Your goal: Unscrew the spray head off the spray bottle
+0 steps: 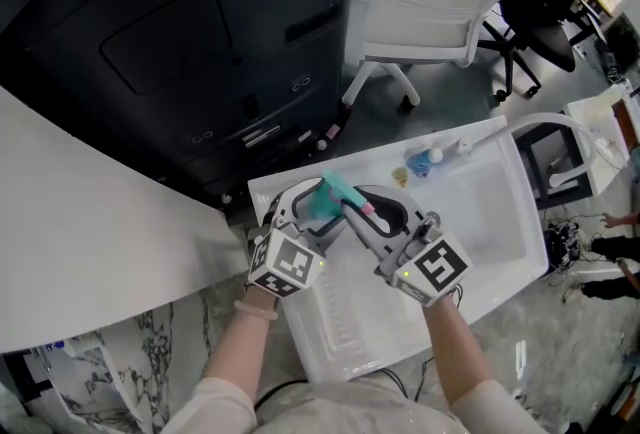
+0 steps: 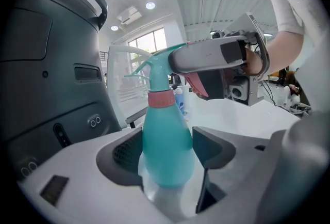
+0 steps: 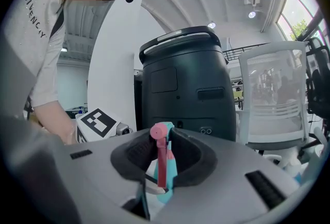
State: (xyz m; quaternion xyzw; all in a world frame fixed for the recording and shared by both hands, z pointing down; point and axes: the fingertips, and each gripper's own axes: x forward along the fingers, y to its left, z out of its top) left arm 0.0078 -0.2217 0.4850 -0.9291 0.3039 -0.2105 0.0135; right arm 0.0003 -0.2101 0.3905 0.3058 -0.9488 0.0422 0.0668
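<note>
A teal spray bottle [image 1: 330, 194] with a pink collar [image 2: 161, 99] is held up above the white tray [image 1: 490, 222]. My left gripper [image 2: 167, 150] is shut on the bottle's round body [image 2: 165, 140], one pad against each side. My right gripper [image 3: 164, 153] is shut on the teal spray head [image 3: 168, 163], whose pink nozzle and trigger [image 3: 161, 161] face its camera. In the left gripper view the right gripper's finger [image 2: 206, 58] lies across the spray head [image 2: 154, 65]. In the head view both grippers meet over the tray, the left gripper [image 1: 305, 210] left of the right gripper [image 1: 372, 217].
A large dark grey machine [image 1: 180, 42] stands right behind the tray. A small blue-capped bottle [image 1: 425, 160] lies at the tray's far end. Beyond are a white chair [image 1: 440, 2] and a black office chair [image 1: 545, 22]. A white curved tabletop [image 1: 80, 242] is at my left.
</note>
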